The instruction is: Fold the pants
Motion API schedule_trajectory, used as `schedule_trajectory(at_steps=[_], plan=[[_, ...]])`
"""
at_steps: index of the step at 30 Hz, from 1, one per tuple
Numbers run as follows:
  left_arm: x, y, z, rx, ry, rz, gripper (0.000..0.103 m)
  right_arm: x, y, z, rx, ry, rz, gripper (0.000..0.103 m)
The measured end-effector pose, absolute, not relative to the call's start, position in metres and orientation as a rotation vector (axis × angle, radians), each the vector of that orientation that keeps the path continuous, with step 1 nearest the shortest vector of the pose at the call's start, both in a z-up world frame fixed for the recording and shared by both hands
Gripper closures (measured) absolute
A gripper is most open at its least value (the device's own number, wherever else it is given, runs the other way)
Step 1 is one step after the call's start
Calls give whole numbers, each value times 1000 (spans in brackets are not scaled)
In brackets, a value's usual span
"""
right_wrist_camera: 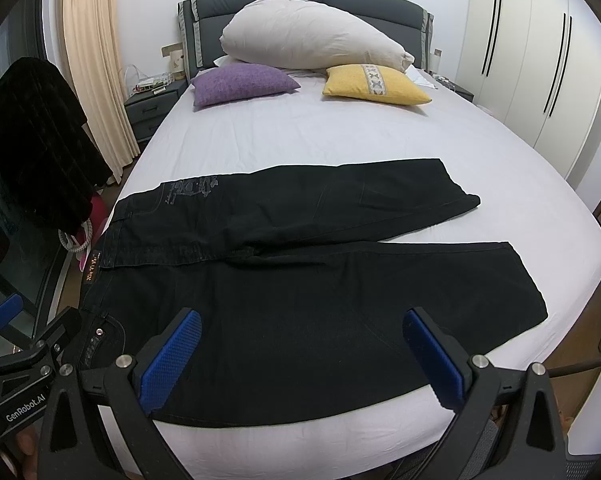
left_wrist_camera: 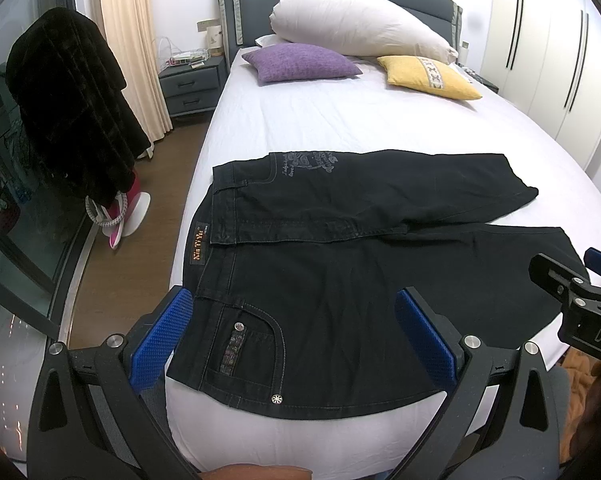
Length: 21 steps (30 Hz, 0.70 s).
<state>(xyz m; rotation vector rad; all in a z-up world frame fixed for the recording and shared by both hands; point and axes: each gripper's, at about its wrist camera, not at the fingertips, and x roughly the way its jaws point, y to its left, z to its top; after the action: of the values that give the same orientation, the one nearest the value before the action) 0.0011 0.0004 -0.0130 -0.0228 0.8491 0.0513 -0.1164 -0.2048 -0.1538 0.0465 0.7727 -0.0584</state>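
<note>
Black pants [left_wrist_camera: 340,272] lie flat on the white bed [left_wrist_camera: 340,120], waistband to the left, both legs spread to the right. They also show in the right wrist view [right_wrist_camera: 320,292]. My left gripper [left_wrist_camera: 296,336] is open and empty, hovering over the pocket end near the waistband. My right gripper [right_wrist_camera: 300,356] is open and empty over the near leg by the bed's front edge. The right gripper shows at the right edge of the left wrist view [left_wrist_camera: 580,300].
A purple cushion [left_wrist_camera: 300,62], a yellow cushion [left_wrist_camera: 428,76] and a large white pillow [left_wrist_camera: 356,18] lie at the headboard. A dark coat [left_wrist_camera: 68,112] hangs at the left by a nightstand [left_wrist_camera: 192,84]. Wardrobe doors [left_wrist_camera: 560,48] stand at the right.
</note>
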Motion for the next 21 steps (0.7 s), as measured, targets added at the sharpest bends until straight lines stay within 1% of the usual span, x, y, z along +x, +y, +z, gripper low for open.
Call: schedule_trajectory(at_steps=[21], plan=[[0, 2, -16, -22, 850, 53, 0, -116, -202, -157, 45, 776, -57, 0]])
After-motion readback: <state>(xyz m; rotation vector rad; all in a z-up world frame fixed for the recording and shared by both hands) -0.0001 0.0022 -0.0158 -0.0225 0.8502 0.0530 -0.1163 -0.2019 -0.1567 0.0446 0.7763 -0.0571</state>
